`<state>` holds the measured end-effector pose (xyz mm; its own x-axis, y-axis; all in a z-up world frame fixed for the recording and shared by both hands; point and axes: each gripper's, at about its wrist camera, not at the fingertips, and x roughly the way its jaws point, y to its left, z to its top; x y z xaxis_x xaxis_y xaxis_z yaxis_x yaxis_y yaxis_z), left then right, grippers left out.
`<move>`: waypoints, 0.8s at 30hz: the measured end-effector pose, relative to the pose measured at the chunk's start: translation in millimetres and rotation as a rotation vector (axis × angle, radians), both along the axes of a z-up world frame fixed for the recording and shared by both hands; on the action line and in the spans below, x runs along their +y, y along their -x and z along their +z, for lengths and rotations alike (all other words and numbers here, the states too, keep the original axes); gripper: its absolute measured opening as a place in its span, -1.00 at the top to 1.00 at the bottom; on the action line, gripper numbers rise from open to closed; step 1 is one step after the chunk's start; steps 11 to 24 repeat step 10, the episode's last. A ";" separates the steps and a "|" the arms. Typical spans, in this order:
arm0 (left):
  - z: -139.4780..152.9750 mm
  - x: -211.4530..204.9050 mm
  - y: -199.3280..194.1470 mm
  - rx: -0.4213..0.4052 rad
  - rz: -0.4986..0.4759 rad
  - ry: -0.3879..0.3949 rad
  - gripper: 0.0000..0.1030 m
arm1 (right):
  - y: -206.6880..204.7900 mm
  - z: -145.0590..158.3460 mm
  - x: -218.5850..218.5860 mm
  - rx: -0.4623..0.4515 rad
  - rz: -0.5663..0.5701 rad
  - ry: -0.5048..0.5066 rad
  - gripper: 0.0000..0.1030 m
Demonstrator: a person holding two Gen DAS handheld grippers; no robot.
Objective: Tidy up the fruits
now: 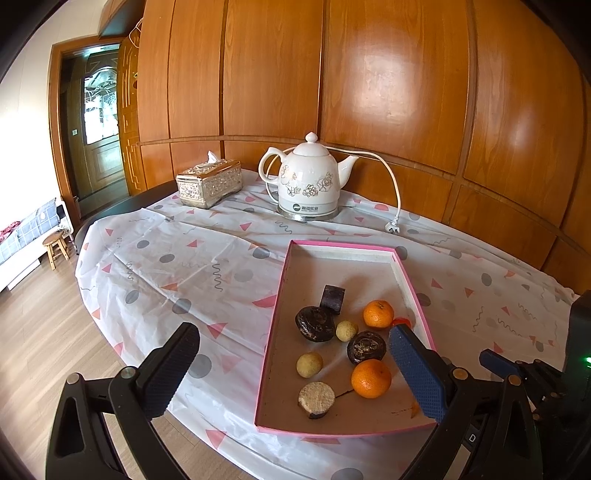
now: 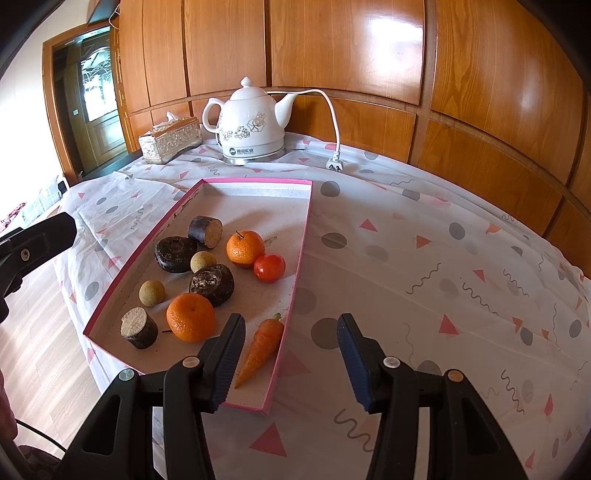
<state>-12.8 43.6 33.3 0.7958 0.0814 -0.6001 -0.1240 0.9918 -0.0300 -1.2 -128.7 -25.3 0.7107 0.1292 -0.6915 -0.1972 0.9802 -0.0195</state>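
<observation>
Right claw (image 2: 291, 358) open and empty, astride the pink tray's (image 2: 295, 273) near right corner on the desk; the carrot (image 2: 260, 347), just ahead beside its left finger, lies lengthwise toward it. Left claw (image 1: 291, 373) open, farther off.

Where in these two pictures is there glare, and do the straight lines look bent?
Left wrist view: a bright glare patch sits on the wooden wall panel, and the rail behind the kettle curves from fisheye distortion. Right wrist view: glare streaks on the wall panels; the pink tray edges bow slightly; the corners are dark.
</observation>
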 end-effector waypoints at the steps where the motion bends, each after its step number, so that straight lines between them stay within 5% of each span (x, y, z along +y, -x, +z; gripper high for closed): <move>1: -0.2 -0.3 0.4 -0.001 -0.001 -0.001 -0.99 | -0.1 0.0 0.0 0.000 0.000 0.000 -0.02; 24: -2.0 0.4 0.5 0.000 -0.002 0.001 -0.99 | -0.2 -0.4 -4.1 -0.002 -0.009 -0.015 -0.02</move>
